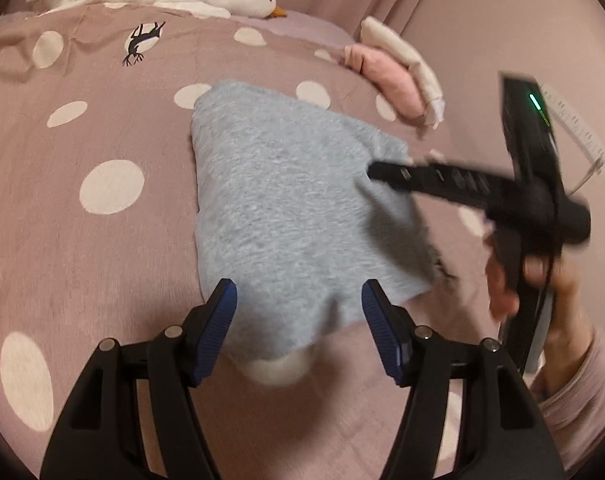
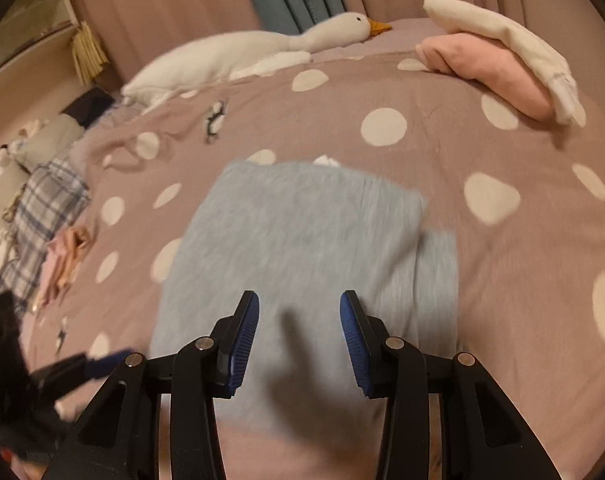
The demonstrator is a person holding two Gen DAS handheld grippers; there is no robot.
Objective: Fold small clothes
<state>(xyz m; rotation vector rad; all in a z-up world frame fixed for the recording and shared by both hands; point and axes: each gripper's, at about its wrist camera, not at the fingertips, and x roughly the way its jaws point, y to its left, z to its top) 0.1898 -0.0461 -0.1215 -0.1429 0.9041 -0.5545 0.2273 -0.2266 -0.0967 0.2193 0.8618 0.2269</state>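
Observation:
A folded light grey-blue garment [image 1: 286,216] lies flat on the pink polka-dot bedspread [image 1: 82,240]. My left gripper [image 1: 299,300] is open and empty, its fingers straddling the garment's near edge. My right gripper [image 2: 299,312] is open and empty just above the same garment [image 2: 302,236]. In the left wrist view the right gripper [image 1: 382,172] reaches in from the right, its tip over the garment's right edge; both views are blurred by motion.
Folded pink [image 2: 490,76] and cream [image 2: 502,48] clothes are stacked at the far right of the bed. A white goose plush [image 2: 238,56] lies along the back. Plaid and pink unfolded clothes [image 2: 50,216] are heaped at the left edge.

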